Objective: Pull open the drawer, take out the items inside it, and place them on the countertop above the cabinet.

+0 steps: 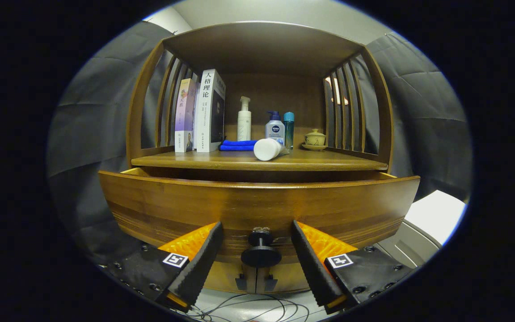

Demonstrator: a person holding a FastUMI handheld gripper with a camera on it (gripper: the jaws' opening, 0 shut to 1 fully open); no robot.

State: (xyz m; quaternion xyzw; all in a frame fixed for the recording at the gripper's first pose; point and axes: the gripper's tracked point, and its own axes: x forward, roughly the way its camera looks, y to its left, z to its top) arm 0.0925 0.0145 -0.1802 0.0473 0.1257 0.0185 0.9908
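Glossy varnished wood on the drawer [257,205] front and tabletop [257,160]; a matt dark knob [260,250] between the parted claw [257,250] fingers; smooth plastic bottles [275,127], a soft cloth [238,145], paper-covered books [209,109].

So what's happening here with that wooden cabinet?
A person holds a hand-held gripper at the wooden drawer, which is already pulled out some way. Its two fingers are spread open on either side of the dark knob, not pressing on it. On the countertop above stand books, bottles, a folded blue cloth, a white container lying on its side and a small lidded cup.
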